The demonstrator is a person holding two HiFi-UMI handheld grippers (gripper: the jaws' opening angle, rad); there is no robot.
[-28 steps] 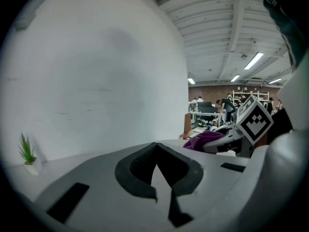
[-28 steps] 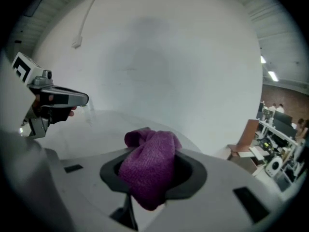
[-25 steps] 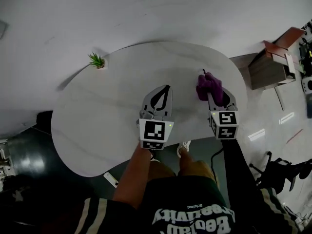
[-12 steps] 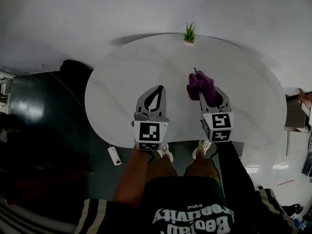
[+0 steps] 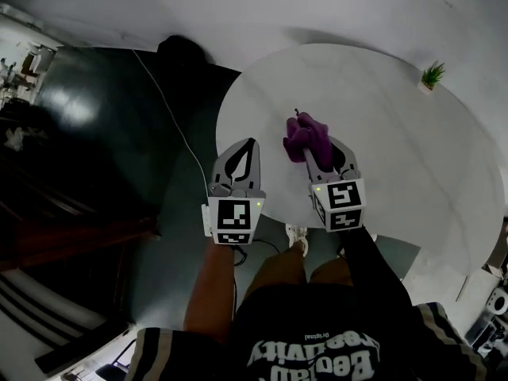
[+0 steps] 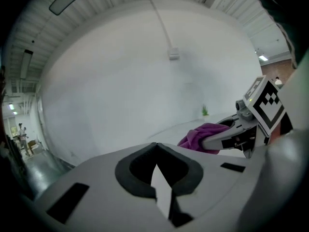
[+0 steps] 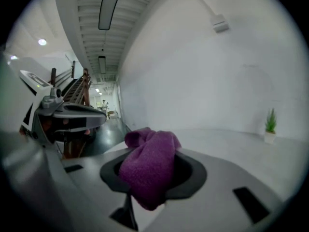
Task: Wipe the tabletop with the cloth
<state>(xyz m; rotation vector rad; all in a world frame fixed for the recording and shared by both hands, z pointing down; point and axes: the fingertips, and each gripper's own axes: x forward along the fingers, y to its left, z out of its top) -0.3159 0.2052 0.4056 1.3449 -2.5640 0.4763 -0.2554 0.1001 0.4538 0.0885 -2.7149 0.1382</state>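
– Two grippers; how does each one stand?

– On the right gripper (image 7: 154,178) the jaws are clamped on the purple cloth (image 7: 149,168). It bunches up between them and spills forward over the tips. On the left gripper (image 6: 155,145) the tips meet, with nothing between them.

– Where is the cloth, going by the head view?

– At the front of the right gripper (image 5: 309,139), a crumpled purple cloth (image 5: 302,136) over the near left part of the round white table (image 5: 381,109). I cannot tell whether it touches the top. The left gripper (image 5: 250,143) is level with the right one, a little apart on its left, its tips over the table's left edge.

– Do they see each other?

– Yes. The left gripper's view has the right gripper (image 6: 227,137) off to its right, the cloth (image 6: 200,135) sticking out of it. The right gripper's view has the left gripper (image 7: 96,115) off to its left.

– Any container out there?

– One, well beyond the right gripper and to its right, at the table's far rim: a small pale pot (image 5: 427,86) with a green plant (image 5: 433,73) standing upright in it. It also shows in the right gripper's view, the pot (image 7: 268,137) on the tabletop with the plant (image 7: 271,119) rising from it.

– And past the left gripper?

– Dark, shiny floor (image 5: 103,117), with a thin light cable (image 5: 171,109) running across it.
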